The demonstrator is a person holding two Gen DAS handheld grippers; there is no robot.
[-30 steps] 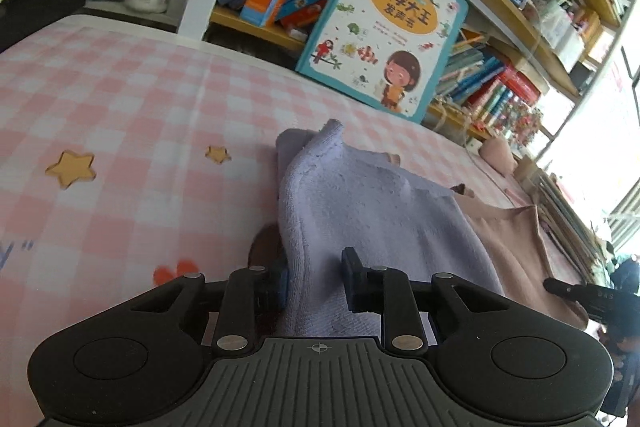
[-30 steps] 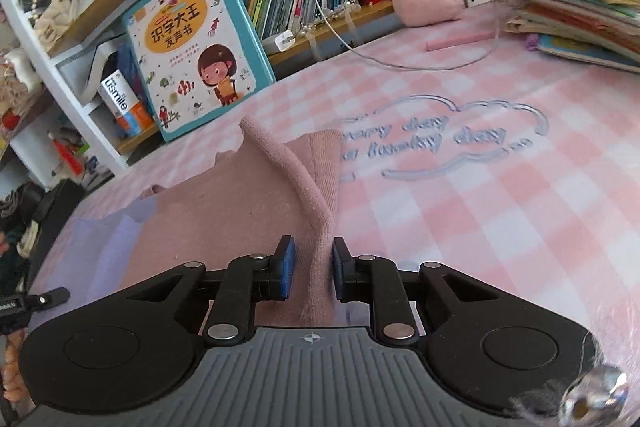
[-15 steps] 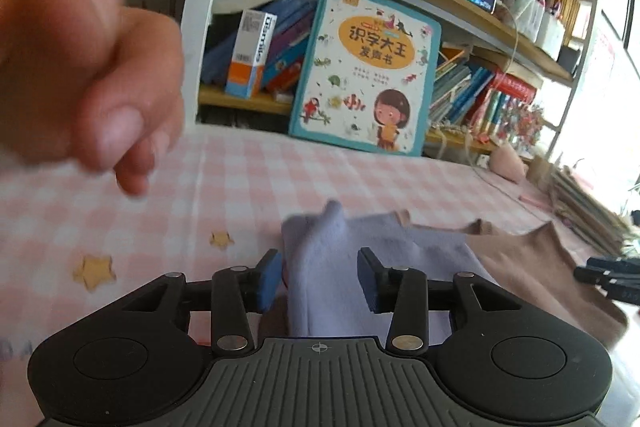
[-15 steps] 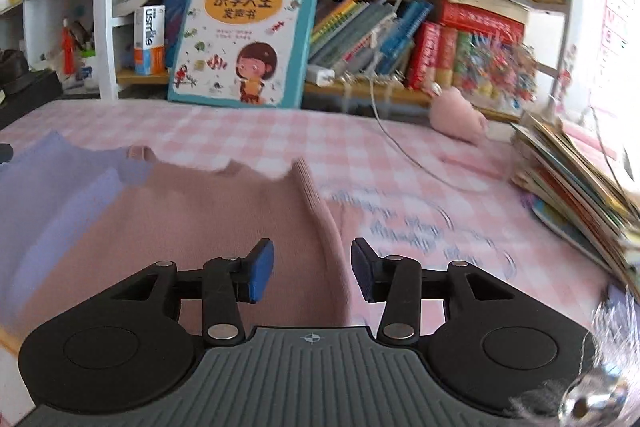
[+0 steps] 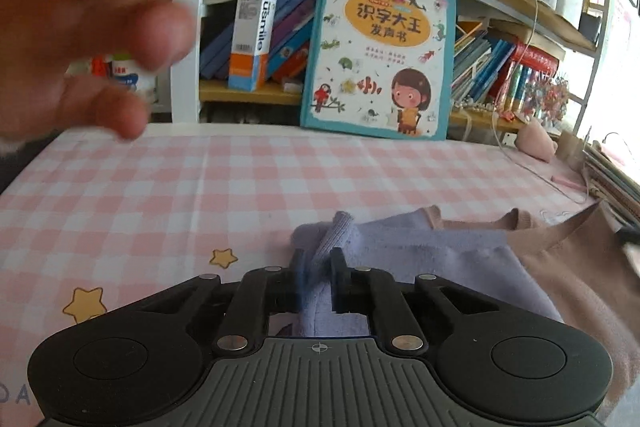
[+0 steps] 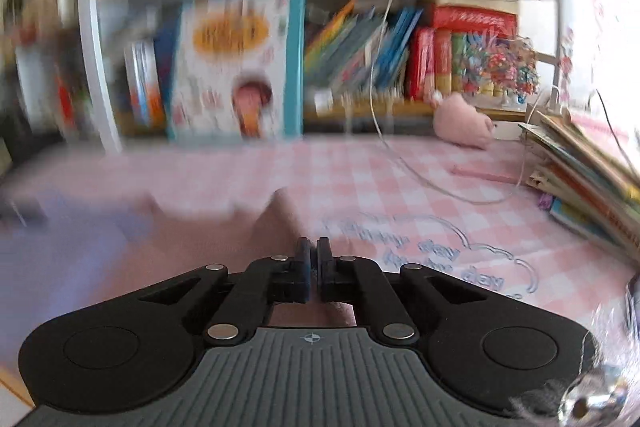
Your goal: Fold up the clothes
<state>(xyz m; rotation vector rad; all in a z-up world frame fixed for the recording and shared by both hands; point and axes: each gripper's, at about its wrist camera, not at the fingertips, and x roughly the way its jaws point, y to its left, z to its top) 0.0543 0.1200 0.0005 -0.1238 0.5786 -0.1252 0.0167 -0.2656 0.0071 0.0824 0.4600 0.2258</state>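
Note:
A lavender cloth [image 5: 432, 259] lies over a dusty-pink garment [image 5: 568, 267] on the pink checked tablecloth [image 5: 160, 195]. My left gripper [image 5: 318, 259] has a raised fold of the lavender cloth between its fingers, and its jaws are closing on it. In the blurred right wrist view my right gripper [image 6: 313, 247] is closing to a thin slit, pinching a ridge of the pink garment [image 6: 224, 247]. The lavender cloth [image 6: 60, 259] shows to its left.
A person's hand [image 5: 88, 7] hovers close, upper left. A picture book [image 5: 380, 55] leans on the crowded shelf behind the table. A stack of books [image 6: 580, 179], a pink plush [image 6: 464, 125] and a thin cable [image 6: 420, 179] occupy the far right.
Both grippers widened half a second ago, then closed again on their folds. Both views rolled level and rose slightly. The person's hand came in close at the left.

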